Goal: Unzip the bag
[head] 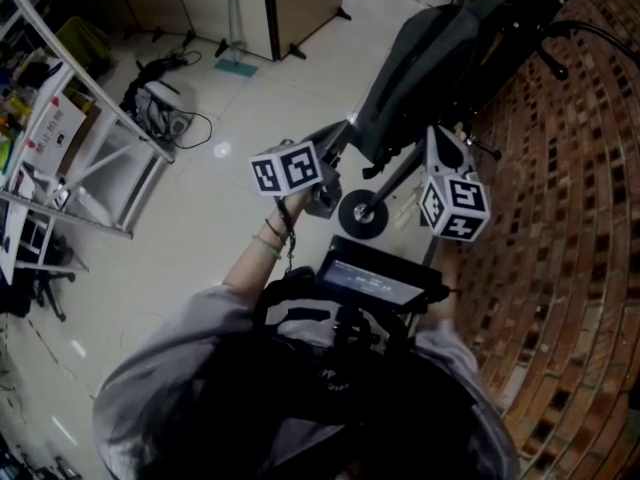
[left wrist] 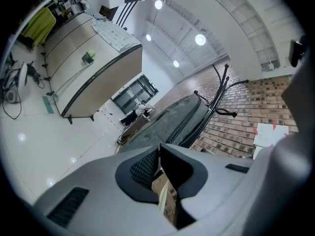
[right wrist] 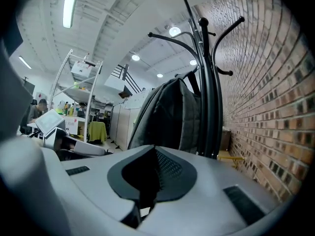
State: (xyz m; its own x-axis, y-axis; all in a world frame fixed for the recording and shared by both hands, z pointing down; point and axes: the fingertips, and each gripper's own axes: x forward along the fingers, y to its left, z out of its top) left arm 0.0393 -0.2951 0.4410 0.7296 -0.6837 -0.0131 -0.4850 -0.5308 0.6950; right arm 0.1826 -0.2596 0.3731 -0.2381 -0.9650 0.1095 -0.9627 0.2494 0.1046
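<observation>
Holds left tool (left wrist: pixel 160 173) shut on nothing at nine o'clock. Faces bag (head: pixel 425 63) hanging from coat rack (right wrist: pixel 209 82) at one o'clock, zip perhaps closed. Holds right tool (right wrist: pixel 151 177) shut, empty, at three o'clock. Fits approach or withdrawal.

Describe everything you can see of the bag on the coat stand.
The bag is a dark grey backpack, tall and slim with a rounded top, of woven-looking fabric. It hangs upright on the black stand beside the brick wall, its bottom seemingly clear of the floor. Darker seams run down its length. It looks closed, though no zip pull can be made out. Only the stand is seen touching it.
</observation>
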